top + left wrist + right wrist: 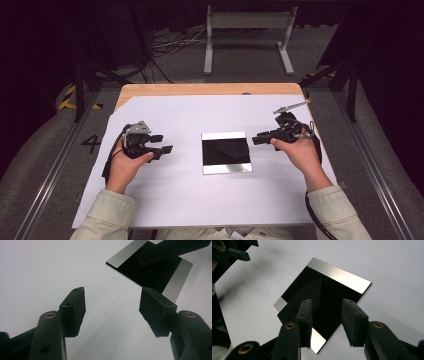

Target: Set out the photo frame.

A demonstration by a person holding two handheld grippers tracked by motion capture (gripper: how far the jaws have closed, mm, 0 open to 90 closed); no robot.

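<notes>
Between the two grippers, on the white sheet covering the tabletop, lies a flat square plate, dark and glossy with a bright strip along two opposite edges. It sits well ahead of the left gripper, whose fingers stand wide apart and empty, and just beyond the right gripper, its fingers partly apart with nothing clamped. This looks like the approach step; next, the right fingers probably need to drop to the plate's near edge and straddle it before closing.

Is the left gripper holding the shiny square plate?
No, the left gripper has its jaws open over bare white paper, apart from the shiny square plate.
</notes>
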